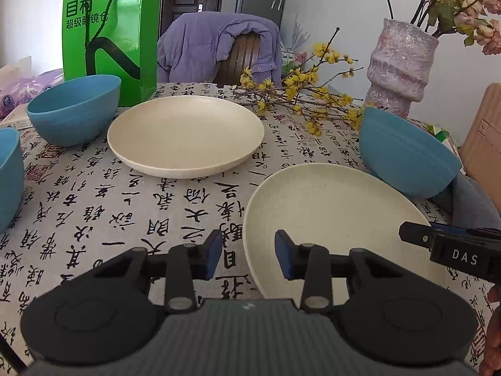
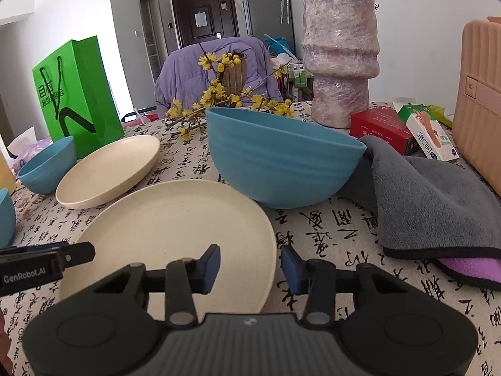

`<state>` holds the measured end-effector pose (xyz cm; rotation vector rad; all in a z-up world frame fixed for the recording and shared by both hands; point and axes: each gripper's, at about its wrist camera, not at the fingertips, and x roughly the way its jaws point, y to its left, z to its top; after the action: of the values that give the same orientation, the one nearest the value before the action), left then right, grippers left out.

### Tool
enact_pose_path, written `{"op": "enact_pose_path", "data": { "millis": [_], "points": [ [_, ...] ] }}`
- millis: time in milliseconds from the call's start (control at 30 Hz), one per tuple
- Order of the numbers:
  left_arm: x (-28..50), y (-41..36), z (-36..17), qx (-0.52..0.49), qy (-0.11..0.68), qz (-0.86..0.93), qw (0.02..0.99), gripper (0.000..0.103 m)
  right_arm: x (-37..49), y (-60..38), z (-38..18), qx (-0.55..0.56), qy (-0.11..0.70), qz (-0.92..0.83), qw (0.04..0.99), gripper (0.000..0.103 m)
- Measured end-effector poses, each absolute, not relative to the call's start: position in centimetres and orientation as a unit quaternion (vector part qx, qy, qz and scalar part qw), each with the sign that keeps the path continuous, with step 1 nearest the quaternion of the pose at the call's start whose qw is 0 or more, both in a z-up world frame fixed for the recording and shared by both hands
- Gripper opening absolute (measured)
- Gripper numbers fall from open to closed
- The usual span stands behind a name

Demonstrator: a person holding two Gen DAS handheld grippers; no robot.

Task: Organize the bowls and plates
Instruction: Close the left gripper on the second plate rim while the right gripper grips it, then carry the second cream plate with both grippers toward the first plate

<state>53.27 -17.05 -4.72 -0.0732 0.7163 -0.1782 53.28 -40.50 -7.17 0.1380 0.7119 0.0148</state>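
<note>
Fingers [image 1: 213, 252] of both grippers stand part-open, gripping nothing, over an empty cream plate [image 2: 175, 232].

I hold my left gripper [image 1: 249, 255] tilted downward over the near edge of the table, its blue pads [image 1: 214, 252] parted with nothing pressed between them. I hold my right gripper [image 2: 250, 268] just beside it at the same downward tilt, its jaws likewise apart and gripping nothing. Part of my right hand [image 1: 491, 332] shows at the frame's lower right corner.
</note>
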Motion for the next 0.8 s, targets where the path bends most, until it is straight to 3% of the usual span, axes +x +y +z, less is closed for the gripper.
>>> {"op": "enact_pose_path", "data": {
  "millis": [167,800],
  "points": [
    [54.2,-16.9,-5.2,-0.048,0.364,-0.099,0.925,0.012,54.6,-41.0,-7.6,0.052,0.353,-0.001,0.934,0.011],
    [46.6,-14.9,-3.5,-0.059,0.36,-0.097,0.926,0.009,49.0,-40.1,-6.1,0.046,0.355,0.025,0.934,0.008]
  ]
}}
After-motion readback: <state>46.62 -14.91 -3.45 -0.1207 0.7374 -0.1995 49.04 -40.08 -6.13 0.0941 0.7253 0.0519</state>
